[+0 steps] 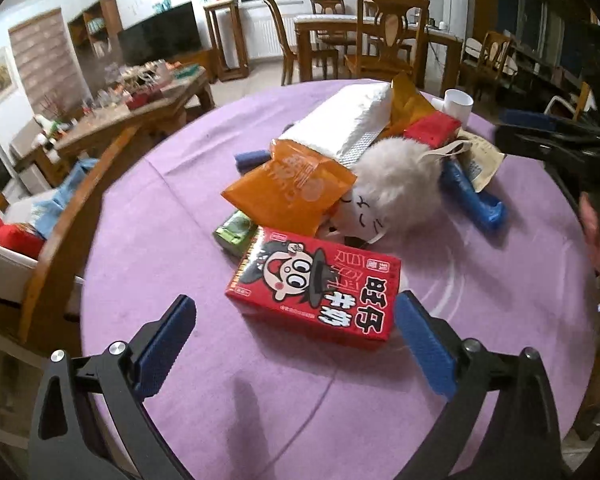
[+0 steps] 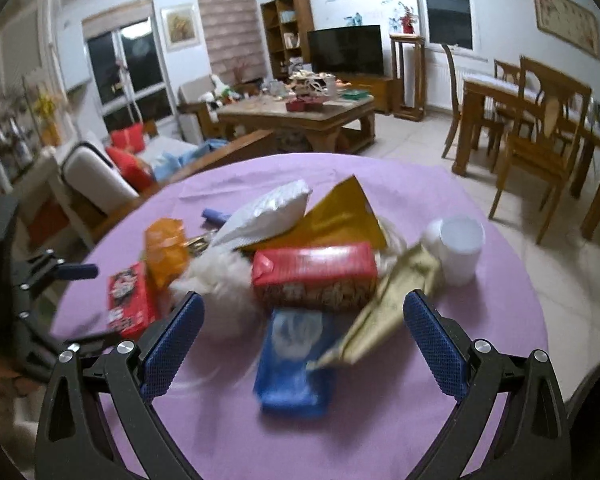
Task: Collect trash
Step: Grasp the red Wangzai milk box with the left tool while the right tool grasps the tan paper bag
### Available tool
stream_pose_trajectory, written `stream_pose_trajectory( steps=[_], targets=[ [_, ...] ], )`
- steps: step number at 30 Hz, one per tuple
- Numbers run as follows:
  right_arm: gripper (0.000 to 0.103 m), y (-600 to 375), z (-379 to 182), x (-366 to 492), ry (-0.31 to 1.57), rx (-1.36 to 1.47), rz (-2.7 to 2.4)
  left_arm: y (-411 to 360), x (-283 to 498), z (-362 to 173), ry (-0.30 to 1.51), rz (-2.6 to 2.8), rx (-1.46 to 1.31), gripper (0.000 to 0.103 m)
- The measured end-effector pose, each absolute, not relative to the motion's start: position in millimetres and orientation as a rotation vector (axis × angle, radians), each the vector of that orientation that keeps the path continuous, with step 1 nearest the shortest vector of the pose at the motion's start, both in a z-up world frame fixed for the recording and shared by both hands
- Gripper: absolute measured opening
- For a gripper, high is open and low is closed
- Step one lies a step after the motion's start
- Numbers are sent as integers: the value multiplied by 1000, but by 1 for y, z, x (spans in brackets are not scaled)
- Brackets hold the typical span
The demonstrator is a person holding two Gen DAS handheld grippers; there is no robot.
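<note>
A pile of trash lies on a round table with a purple cloth. My left gripper is open, its jaws on either side of a red milk carton box. Behind the box lie an orange wrapper, a white fluffy toy, a white packet and a blue pack. My right gripper is open above the blue pack and a gold wrapper. A red packet and a white cup lie beyond.
A wooden chair back stands by the table's left edge. The right gripper shows at the left wrist view's right edge. A wooden coffee table and a dining table with chairs stand further off.
</note>
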State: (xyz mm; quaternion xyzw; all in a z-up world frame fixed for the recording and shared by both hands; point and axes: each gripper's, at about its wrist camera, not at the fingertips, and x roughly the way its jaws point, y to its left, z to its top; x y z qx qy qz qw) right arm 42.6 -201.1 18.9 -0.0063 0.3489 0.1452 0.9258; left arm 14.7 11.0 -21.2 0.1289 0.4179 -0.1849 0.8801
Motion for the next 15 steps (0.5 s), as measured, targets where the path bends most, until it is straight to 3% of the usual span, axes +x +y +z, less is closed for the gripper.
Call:
stream_pose_trajectory(
  steps=[6, 15],
  targets=[
    [98, -191, 10, 79, 762, -60, 271, 3, 20, -25, 888, -429, 260, 98],
    [95, -253, -18, 80, 834, 188, 153, 0, 26, -35, 916, -484, 243, 98]
  ],
)
